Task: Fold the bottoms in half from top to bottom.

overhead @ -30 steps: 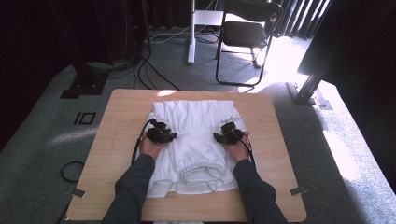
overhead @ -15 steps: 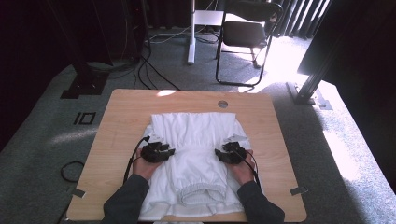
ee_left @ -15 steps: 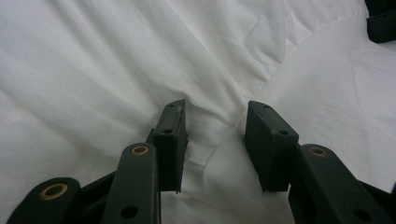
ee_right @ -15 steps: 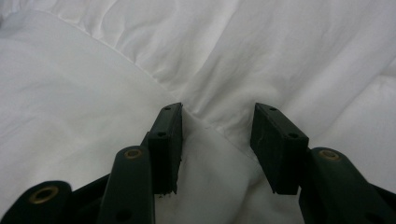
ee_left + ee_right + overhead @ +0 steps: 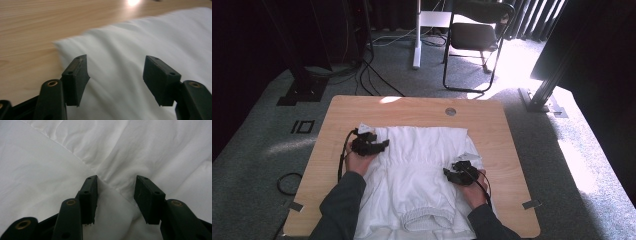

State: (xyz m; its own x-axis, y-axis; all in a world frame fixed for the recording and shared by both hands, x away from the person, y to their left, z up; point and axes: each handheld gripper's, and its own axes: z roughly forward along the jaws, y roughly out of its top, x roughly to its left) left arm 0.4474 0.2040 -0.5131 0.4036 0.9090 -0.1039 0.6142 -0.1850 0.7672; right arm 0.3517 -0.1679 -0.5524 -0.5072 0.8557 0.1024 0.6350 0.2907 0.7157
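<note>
The white cotton garment (image 5: 419,180), with a ribbed elastic band at its near edge, lies spread flat across the middle of the light wooden tabletop (image 5: 507,150), its far half folded over into a straight edge. The cloth is soft, thin and lightly creased, with a stitched seam crossing it in the right gripper view.

The left gripper (image 5: 379,145) sits at the far left corner of the fold. Its black jaws have just been opening and now stand wide above the cloth, with nothing pressed between them (image 5: 116,75). By all appearances the corner has been laid down there so that the fold lines up square with the garment's side.

The right gripper (image 5: 451,175) rests on the garment's right side, nearer the person. Its jaws stand partly open, with a raised ridge of cloth between them (image 5: 116,195); whether the pads actually press on that ridge cannot be told. Its position suggests it is steadying or gathering that side.

Beyond the tabletop stand a black folding chair (image 5: 477,35) and grey carpet (image 5: 262,145) with trailing black cables (image 5: 377,80).
</note>
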